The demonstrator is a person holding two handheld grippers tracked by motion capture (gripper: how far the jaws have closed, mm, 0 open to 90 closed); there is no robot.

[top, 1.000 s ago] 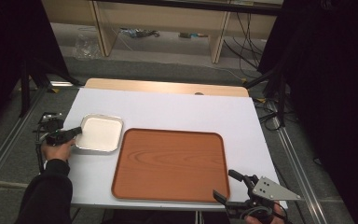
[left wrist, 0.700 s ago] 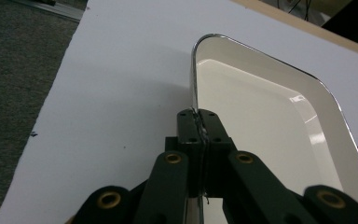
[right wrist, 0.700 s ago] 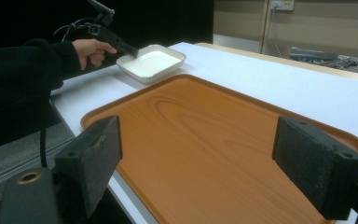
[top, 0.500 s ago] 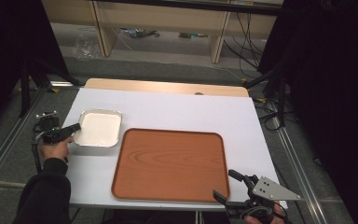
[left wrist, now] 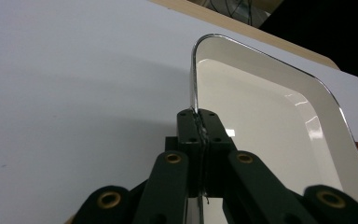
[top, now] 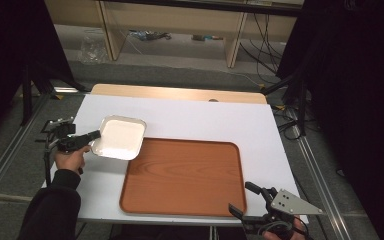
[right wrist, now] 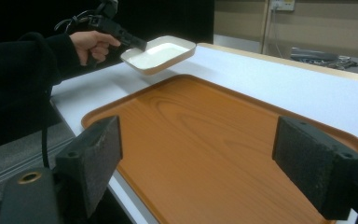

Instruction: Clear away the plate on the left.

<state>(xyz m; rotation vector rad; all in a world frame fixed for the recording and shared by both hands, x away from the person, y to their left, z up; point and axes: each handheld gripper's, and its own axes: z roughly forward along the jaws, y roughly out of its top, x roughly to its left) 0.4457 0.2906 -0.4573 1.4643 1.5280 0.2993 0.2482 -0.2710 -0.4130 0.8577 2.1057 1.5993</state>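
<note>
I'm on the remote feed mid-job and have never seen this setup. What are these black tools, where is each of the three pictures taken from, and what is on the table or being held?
There is no robot here: a person holds a hand tool with two black jaws in each hand. The high view looks down on the white table from above the person's side. The other two pictures come from small cameras riding on the tools, looking along their jaws.

On the table lies a large brown wooden tray. The left gripper is shut on the rim of a shallow white dish; the left gripper view shows its jaws pinching that thin edge. In the right gripper view the dish hangs clear above the table, near the tray's far corner.

The right gripper waits at the tray's near right corner, jaws wide open with nothing between them.
</note>
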